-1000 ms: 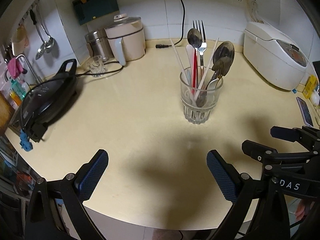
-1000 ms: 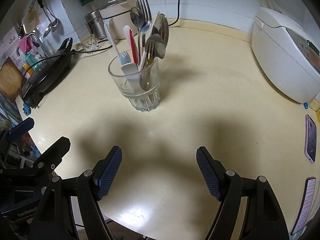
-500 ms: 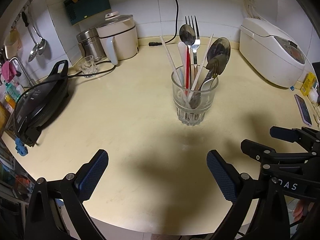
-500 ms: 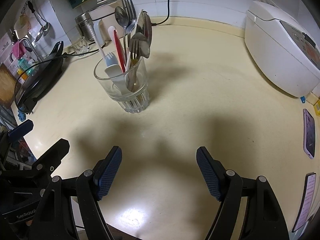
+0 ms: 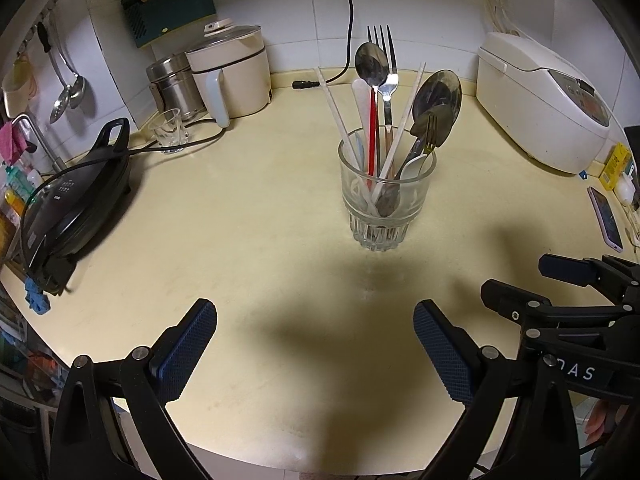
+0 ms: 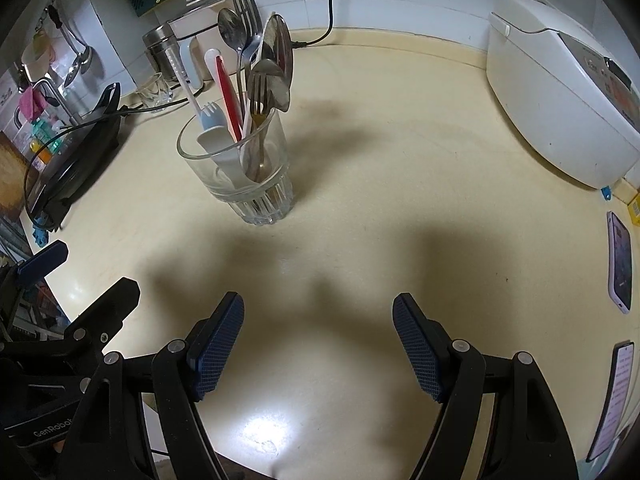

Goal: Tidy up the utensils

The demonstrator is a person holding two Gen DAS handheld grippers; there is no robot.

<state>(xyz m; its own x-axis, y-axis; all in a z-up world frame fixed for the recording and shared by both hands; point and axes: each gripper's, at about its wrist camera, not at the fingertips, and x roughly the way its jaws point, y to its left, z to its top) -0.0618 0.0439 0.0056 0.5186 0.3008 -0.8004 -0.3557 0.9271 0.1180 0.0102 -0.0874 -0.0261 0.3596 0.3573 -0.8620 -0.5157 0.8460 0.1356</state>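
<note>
Countertop [image 5: 248, 208]: rice cooker [image 5: 544, 100], phone [image 6: 620, 260], griddle [image 5: 76, 196].

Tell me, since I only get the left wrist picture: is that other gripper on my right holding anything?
Observer: No. In its own camera the right gripper is open, with only bare counter between its pads.
Operator: Is anything tucked in the glass that I can't make out?
Observer: Yes. A small pale blue plastic fork stands prongs up inside the glass, beside the red handle.
Operator: I see one phone near the rice cooker. Is it the only one?
Observer: No. What looks like a second phone lies nearer the counter's edge, with its screen lit.
</note>
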